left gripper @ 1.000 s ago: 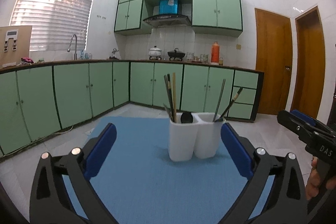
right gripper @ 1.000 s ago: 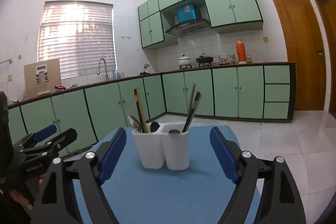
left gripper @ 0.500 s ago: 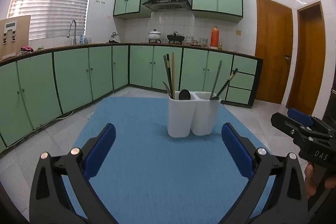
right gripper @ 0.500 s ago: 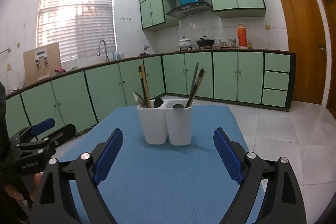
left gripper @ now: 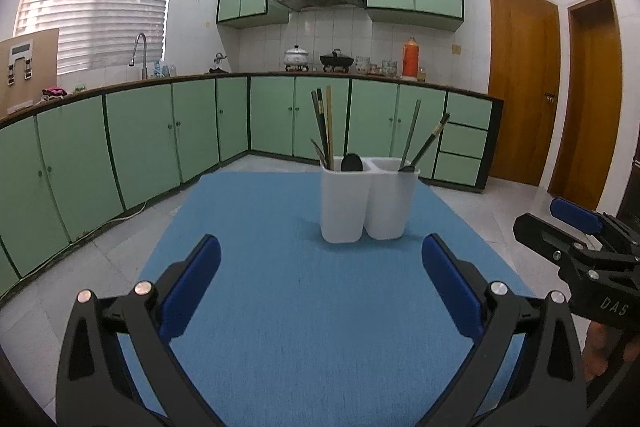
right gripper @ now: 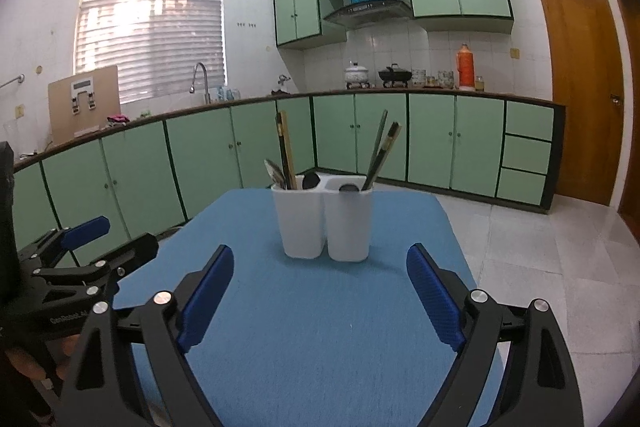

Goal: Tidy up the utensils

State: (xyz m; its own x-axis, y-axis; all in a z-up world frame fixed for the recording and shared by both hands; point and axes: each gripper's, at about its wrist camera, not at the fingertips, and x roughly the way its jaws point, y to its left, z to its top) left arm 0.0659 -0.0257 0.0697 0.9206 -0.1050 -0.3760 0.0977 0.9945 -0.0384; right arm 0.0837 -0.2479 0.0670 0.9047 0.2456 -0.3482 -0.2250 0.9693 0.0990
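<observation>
Both the left gripper (left gripper: 320, 267) and right gripper (right gripper: 320, 275) gape wide, empty. At twelve o'clock on the blue mat (left gripper: 304, 307) stands the white two-compartment holder (left gripper: 368, 203); its chopsticks (left gripper: 326, 123) look light, stiff and slippery, best pinched near their tops

Bright window (right gripper: 150, 27) glare, fisheye-warped edges

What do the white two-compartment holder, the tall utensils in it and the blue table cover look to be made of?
White utensil holder: likely matte plastic; smooth, seamless rounded walls with a soft sheen, though ceramic is possible.
Chopsticks: probably wood or bamboo for the tan one; the dark ones beside it look lacquered or plastic, too small to tell.
Blue mat: seems woven fabric or vinyl; fine even texture, no gloss.
</observation>
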